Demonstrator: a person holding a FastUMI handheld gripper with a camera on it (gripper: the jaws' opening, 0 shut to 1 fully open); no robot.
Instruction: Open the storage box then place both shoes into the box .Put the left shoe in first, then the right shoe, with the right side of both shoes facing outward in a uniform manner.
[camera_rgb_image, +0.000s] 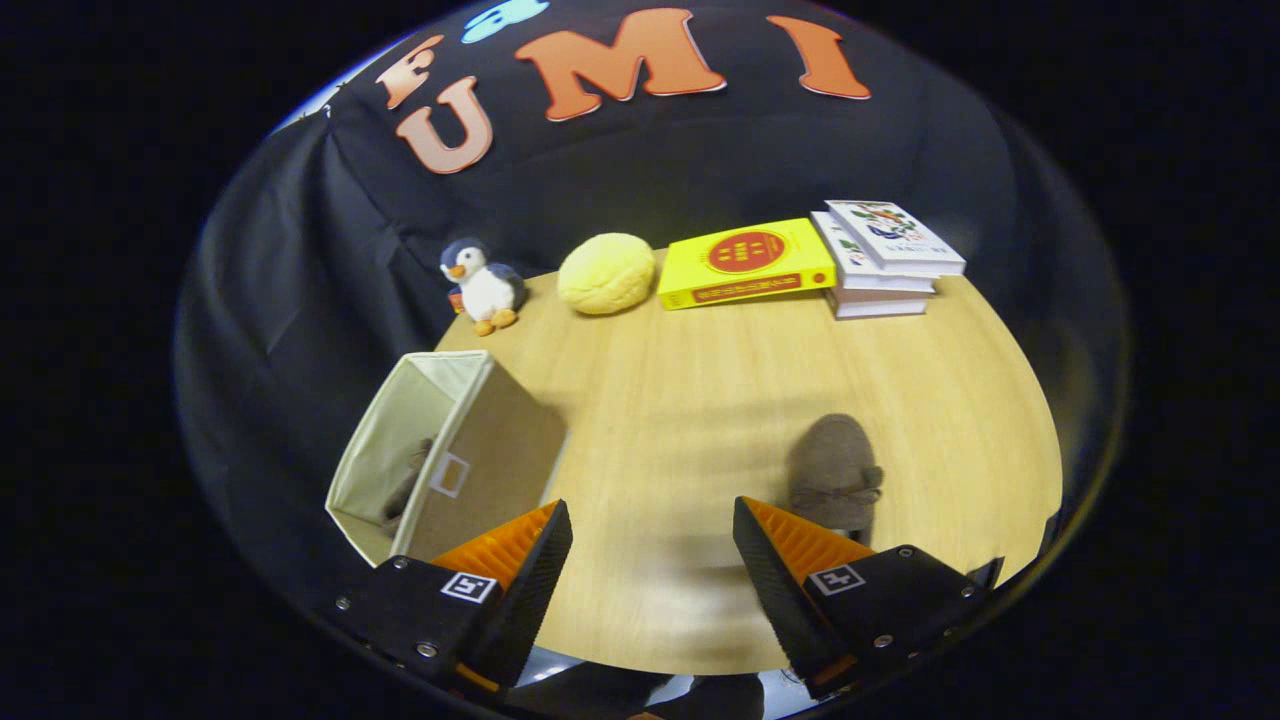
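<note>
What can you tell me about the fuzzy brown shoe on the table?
The shoe is a soft, suede-looking brown slipper with a small bow of the same colour across its top. It lies flat on the wooden table, toe pointing away toward the books, with its heel end hidden behind one finger of the hand-held gripper. The fingers are spread open with only bare table between them, so the shoe is not gripped. It sits apart from the cloth box on the other side.

The wooden table (700, 400) carries a storage box (480, 460), shoe (835, 470), penguin (482, 285), yellow cushion (606, 272) and books (880, 260) (one yellow).
</note>
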